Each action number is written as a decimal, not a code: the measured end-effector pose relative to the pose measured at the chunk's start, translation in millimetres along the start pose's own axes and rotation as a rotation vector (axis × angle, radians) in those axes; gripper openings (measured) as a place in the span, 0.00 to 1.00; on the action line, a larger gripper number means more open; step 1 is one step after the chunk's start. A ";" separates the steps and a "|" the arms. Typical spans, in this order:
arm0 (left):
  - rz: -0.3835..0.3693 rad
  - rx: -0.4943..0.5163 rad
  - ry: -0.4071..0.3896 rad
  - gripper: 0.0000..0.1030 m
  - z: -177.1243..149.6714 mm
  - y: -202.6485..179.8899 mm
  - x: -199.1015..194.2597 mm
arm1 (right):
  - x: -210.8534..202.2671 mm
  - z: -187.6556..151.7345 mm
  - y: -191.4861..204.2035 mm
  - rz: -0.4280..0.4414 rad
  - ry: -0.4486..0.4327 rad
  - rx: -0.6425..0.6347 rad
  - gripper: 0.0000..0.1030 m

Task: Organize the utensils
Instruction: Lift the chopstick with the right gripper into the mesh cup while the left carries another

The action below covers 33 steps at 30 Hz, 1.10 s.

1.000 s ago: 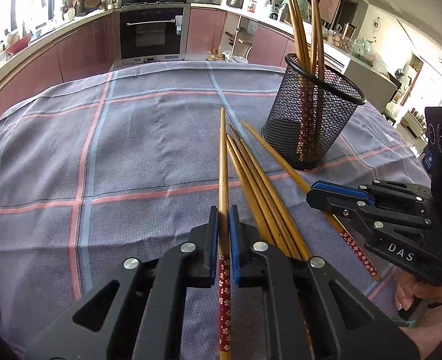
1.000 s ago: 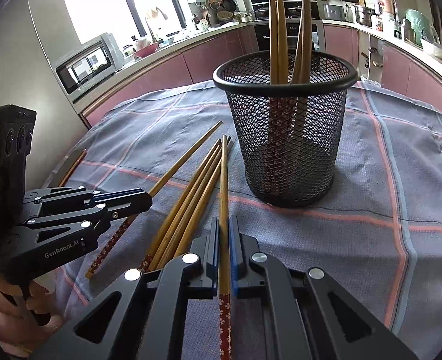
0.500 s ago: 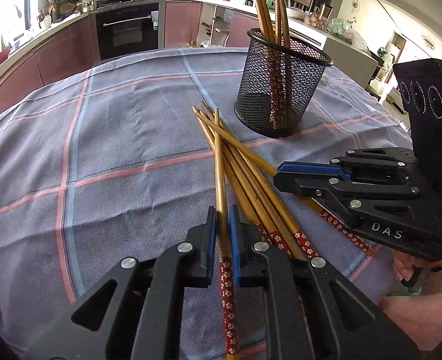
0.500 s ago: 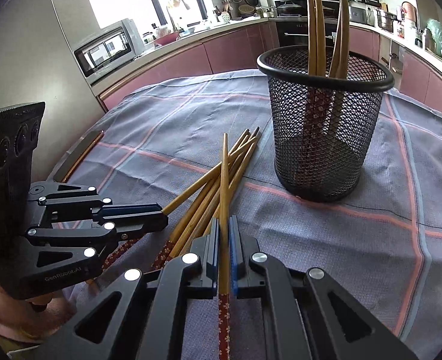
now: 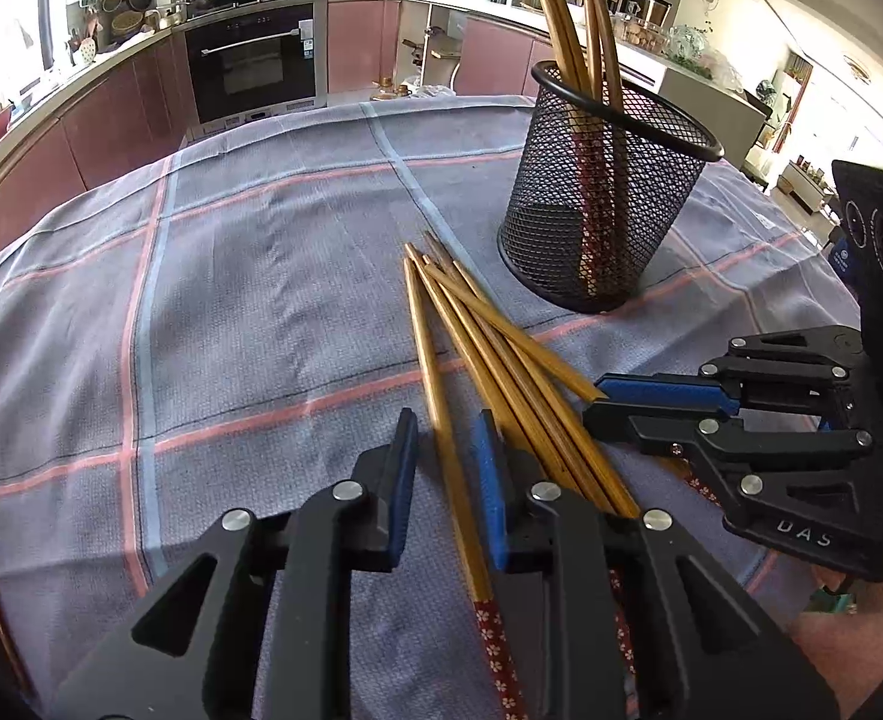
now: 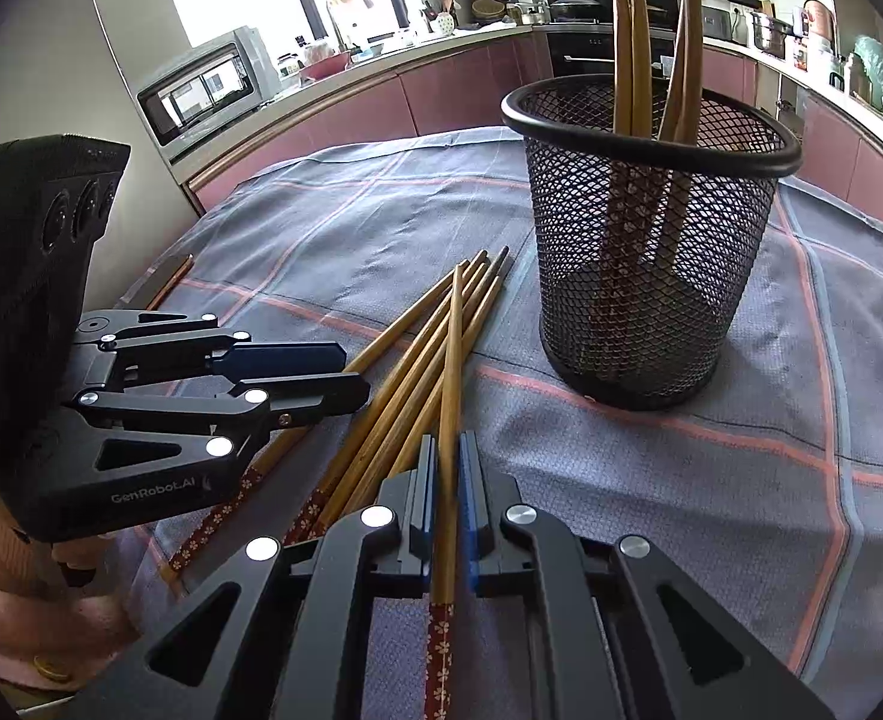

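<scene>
Several chopsticks (image 5: 501, 354) lie fanned beside our mesh holder (image 5: 609, 204). Our left gripper (image 5: 444, 468) is spread around one; our right gripper (image 6: 448, 474) pinches another. We judge them light, stiff, slippery: best gripped near the patterned ends.

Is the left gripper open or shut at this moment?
Open. The left gripper shows a clear gap on both sides of the chopstick lying between its blue pads.

Left gripper (image 5: 444, 468) spread apart; right gripper (image 6: 448, 483) clamped (fingers nearly touching).
</scene>
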State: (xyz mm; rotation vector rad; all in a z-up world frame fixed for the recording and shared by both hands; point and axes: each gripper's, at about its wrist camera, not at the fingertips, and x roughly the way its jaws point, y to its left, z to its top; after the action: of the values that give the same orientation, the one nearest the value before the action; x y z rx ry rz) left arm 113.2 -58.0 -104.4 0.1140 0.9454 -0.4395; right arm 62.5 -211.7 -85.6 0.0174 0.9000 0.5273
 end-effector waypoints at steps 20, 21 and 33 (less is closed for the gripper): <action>-0.157 -0.025 -0.194 0.07 15.5 -1.8 -89.1 | -73.9 19.6 -13.7 0.082 -0.211 0.047 0.06; -0.167 -0.023 -0.206 0.07 17.1 -2.2 -94.6 | -77.2 20.4 -15.0 0.086 -0.221 0.051 0.06; -0.235 -0.019 -0.317 0.07 39.5 -7.0 -136.7 | -108.3 42.3 -23.5 0.084 -0.330 0.044 0.06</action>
State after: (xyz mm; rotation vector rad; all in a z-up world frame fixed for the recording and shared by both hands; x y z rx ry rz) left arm 71.3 -32.6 29.3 -0.0839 0.6524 -0.6447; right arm 49.8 -271.7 15.8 0.1782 0.5903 0.5630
